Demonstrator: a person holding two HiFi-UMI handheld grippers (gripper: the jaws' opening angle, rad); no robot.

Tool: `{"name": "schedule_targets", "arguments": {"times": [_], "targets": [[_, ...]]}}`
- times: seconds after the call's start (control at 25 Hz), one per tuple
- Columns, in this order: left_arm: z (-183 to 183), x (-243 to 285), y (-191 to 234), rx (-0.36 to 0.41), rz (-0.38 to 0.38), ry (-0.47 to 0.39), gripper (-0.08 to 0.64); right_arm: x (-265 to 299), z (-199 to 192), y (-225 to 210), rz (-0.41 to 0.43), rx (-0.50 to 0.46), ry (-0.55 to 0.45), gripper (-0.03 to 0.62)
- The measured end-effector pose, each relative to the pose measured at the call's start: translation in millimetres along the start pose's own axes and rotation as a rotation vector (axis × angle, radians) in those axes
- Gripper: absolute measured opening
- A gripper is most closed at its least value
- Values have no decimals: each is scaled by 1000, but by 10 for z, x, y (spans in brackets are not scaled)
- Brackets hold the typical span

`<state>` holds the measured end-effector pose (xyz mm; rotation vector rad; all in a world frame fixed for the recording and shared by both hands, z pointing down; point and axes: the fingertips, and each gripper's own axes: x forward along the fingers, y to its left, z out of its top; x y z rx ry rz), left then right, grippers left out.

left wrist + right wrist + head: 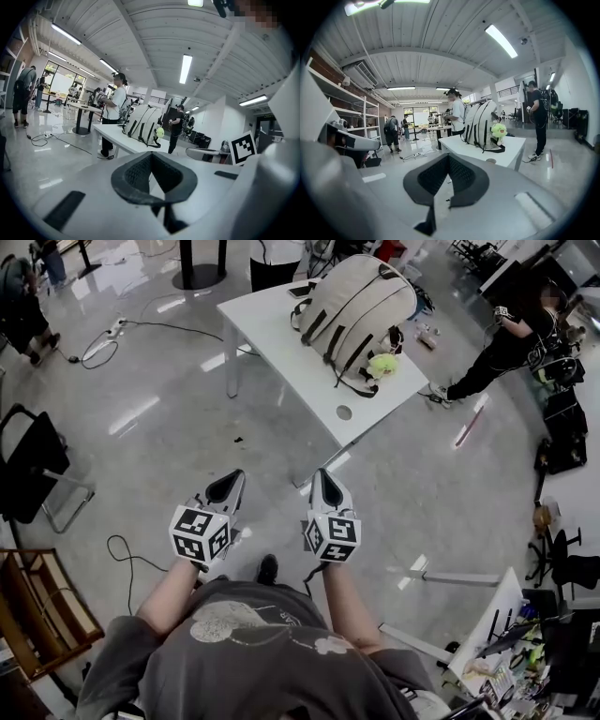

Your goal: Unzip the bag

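A beige backpack (356,310) with dark straps stands upright on a white table (281,343) well ahead of me. A small green plush toy (382,365) hangs at its side. Both gripper views show the backpack (143,124) (483,124) far off, beyond the jaws. My left gripper (228,486) and right gripper (324,486) are held side by side close to my body, over bare floor and well short of the table. On the left gripper (151,157) and the right gripper (449,159) the jaws are shut with nothing between them.
A person in white (272,259) stands behind the table and a person in black (506,343) to its right. A black chair (33,465) and a wooden shelf (37,615) are at my left. A power cable (122,329) lies on the floor. A cluttered white table (487,634) is at lower right.
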<state>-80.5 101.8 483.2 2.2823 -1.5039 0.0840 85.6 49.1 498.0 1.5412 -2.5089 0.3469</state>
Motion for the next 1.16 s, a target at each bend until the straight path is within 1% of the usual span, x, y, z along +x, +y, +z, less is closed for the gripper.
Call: {"name": "schedule_targets", "arguments": {"times": [0.32,0.48,0.72,0.92,1.16], "targets": [[-36,-337,162,-3,-12,-8,6,-127,-103,413,2,-25,24,-3],[-66,-490,196,-10,-19,-11,6,-218,-124,574,-5,-54,18,-3],[-101,-714,218,-5,-28,-9,6,-347,-99,755,-24,-68,7,-3],[-158,-837,139,3,-42,-7,6,-536,-51,818,-37,-65,-42,-3],[-221,-907,54,5,-63,-3,5,-666,-118,824,-54,-66,-39,-3]]}}
